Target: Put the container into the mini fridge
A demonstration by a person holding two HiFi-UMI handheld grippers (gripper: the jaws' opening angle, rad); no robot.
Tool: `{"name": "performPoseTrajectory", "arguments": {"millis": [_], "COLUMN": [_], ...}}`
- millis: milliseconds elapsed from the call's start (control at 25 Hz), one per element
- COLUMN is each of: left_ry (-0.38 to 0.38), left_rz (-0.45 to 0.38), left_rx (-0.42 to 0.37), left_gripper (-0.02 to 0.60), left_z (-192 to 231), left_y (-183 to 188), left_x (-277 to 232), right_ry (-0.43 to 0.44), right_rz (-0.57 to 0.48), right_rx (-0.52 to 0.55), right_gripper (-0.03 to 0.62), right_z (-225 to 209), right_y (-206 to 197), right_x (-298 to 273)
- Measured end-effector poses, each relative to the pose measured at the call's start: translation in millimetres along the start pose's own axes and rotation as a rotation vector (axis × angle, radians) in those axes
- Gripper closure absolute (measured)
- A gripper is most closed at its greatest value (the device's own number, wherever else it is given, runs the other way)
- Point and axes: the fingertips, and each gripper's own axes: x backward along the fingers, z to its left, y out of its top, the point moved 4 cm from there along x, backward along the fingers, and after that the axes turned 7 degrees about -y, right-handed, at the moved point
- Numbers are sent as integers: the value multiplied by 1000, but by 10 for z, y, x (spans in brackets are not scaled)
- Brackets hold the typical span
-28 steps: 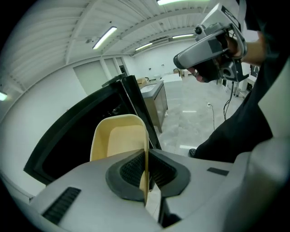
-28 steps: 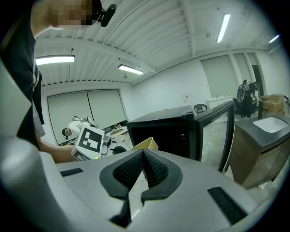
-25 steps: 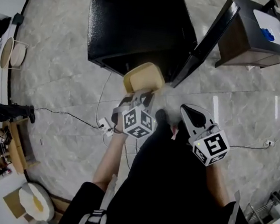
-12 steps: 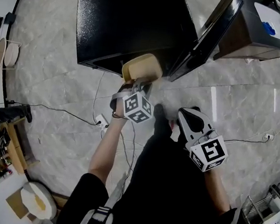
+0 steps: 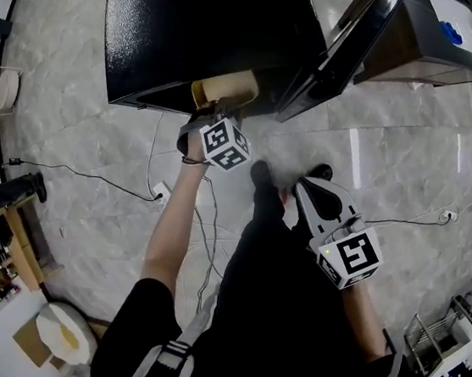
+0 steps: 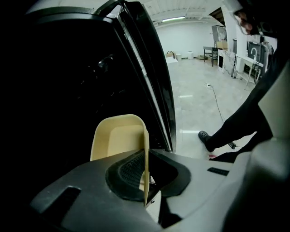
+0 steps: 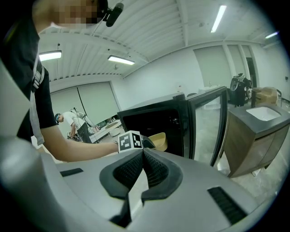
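We find the left tongs [image 6: 145, 172] gripping the beige plastic container [image 6: 118, 136] at the mouth of the open black mini fridge [image 5: 196, 25]; placement and release remain. The right tongs [image 7: 141, 170] are closed, empty.

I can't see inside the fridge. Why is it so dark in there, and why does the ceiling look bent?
Left gripper view: the mini fridge is unlit inside, only the container shows. Right gripper view: the wide-angle lens curves the ceiling.

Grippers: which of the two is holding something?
The left gripper: its jaws clamp the rim of the beige container at the mini fridge opening. The right gripper is shut on nothing.
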Motion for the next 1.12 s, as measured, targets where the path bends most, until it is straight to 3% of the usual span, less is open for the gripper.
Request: {"name": "performPoseTrajectory", "arguments": {"millis": [640, 1120], "left_ry": [81, 122], "left_rz": [121, 183], "left_rx": [-92, -123], "left_gripper": [538, 538], "left_z": [205, 631], "left_y": [-138, -274], "left_x": [-846, -1231], "right_ry": [5, -18], "right_rz": [66, 107], "right_rx": [4, -26], "right_gripper": [576, 576], "right_z": [-41, -118], "right_y": [-172, -286], "right_x": [76, 42]}}
